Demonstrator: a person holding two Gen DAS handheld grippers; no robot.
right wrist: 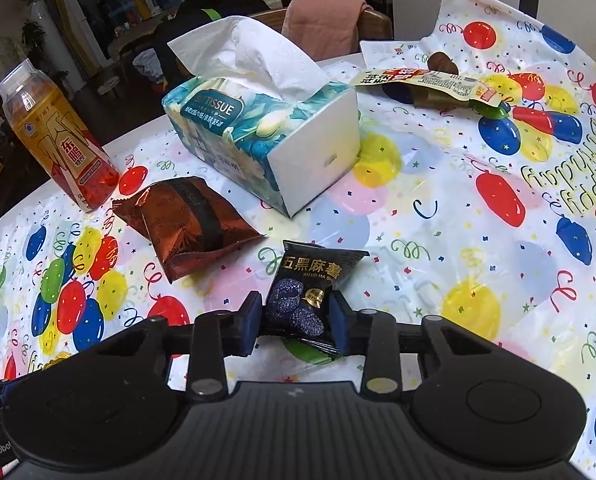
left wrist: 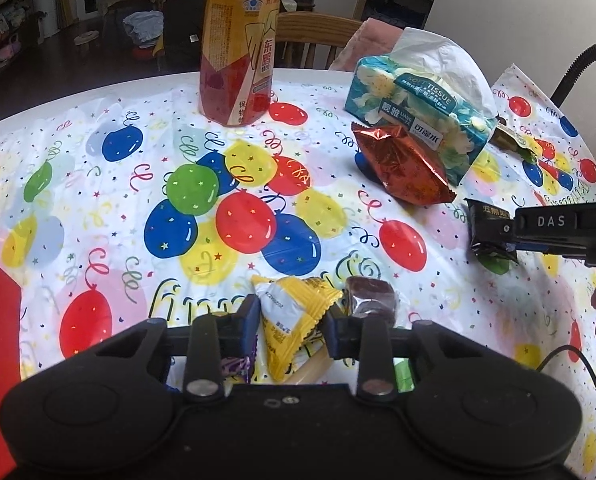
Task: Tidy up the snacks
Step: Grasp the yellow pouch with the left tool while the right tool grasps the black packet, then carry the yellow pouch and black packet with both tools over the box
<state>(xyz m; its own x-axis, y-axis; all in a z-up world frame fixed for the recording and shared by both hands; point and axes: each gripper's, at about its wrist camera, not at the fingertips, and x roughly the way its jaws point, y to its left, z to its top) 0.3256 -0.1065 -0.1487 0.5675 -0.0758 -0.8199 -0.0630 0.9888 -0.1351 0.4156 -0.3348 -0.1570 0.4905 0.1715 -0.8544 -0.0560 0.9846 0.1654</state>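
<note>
Both tongs are mid-pickup over a bench (left wrist: 98,96) spread with a balloon-print cloth. The left tongs (left wrist: 290,322) grasp a yellow snack packet (left wrist: 294,320) near the front edge; the right tongs (right wrist: 294,320) clench a black sesame snack pack (right wrist: 305,292), apparently lifted slightly, though the view leaves that unclear. Next, each must carry its snack to a gathering spot, possibly beside the brown foil packet (right wrist: 186,224).

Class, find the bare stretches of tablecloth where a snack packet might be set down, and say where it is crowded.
Free: the wide balloon-print stretch of the tablecloth between the drink bottle and the left gripper; also the cloth right of the tissue pack, below the opened wrapper. Crowded: around the copper foil packet beside the tissue pack, and around the black packet.
</note>
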